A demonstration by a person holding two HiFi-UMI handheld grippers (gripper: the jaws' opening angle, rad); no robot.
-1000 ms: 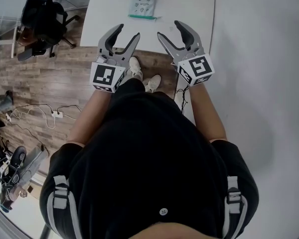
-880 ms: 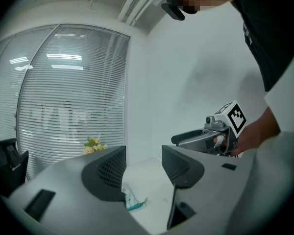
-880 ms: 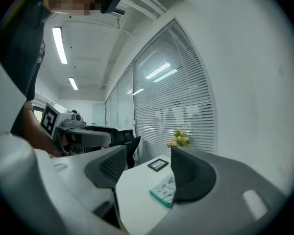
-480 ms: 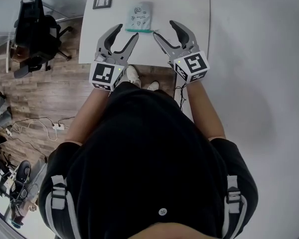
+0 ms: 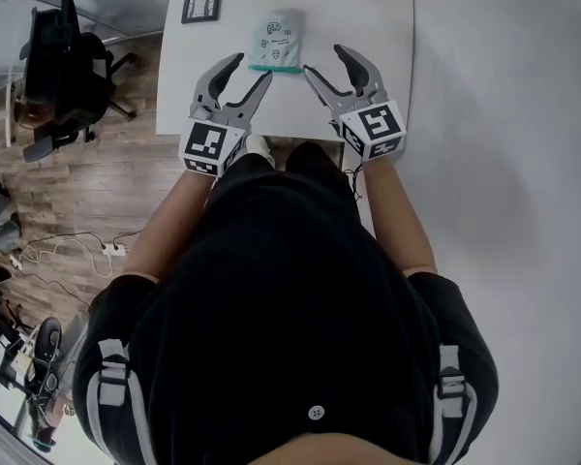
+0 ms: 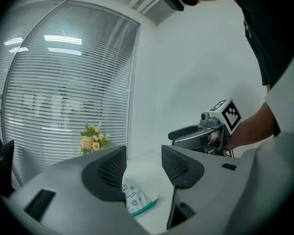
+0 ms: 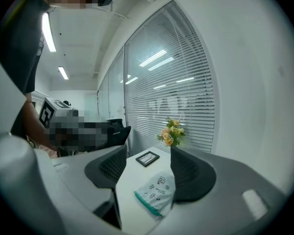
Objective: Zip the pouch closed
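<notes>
Head view, items from left to right:

1. A black office chair [image 5: 73, 61] stands on the wooden floor [image 5: 126, 182], at 9 o'clock from the white table [image 5: 368, 27]. Loose cables [image 5: 77, 245] lie on the floor at 7 o'clock from the chair.
2. A small dark picture frame [image 5: 201, 1] lies flat on the table, near its far left corner.
3. The left gripper [image 5: 251, 67] is held over the near edge of the table and points toward 1 o'clock. Its jaws stand wide apart with nothing clamped between them. In the left gripper view the pouch appears through the gap, lying on the table beyond the jaws.
4. The pouch [image 5: 276, 42] lies flat on the table at 4 o'clock from the picture frame. It is pale with small printed figures. Its green zip strip [image 5: 275, 68] runs along the 6 o'clock edge, nearest the person. Whether the zip is open or shut cannot be told.
5. The right gripper [image 5: 323, 59] is held beside the left one and points toward 11 o'clock. Its jaws also stand wide apart and hold nothing. In the right gripper view the pouch lies below the gap, with no pad pressing on it.

The pouch sits at 12 o'clock from both grippers, between their tips.

Both gripper views show yellow flowers [image 7: 172, 131] in front of window blinds [image 7: 176, 97] at the far end of the table.
</notes>
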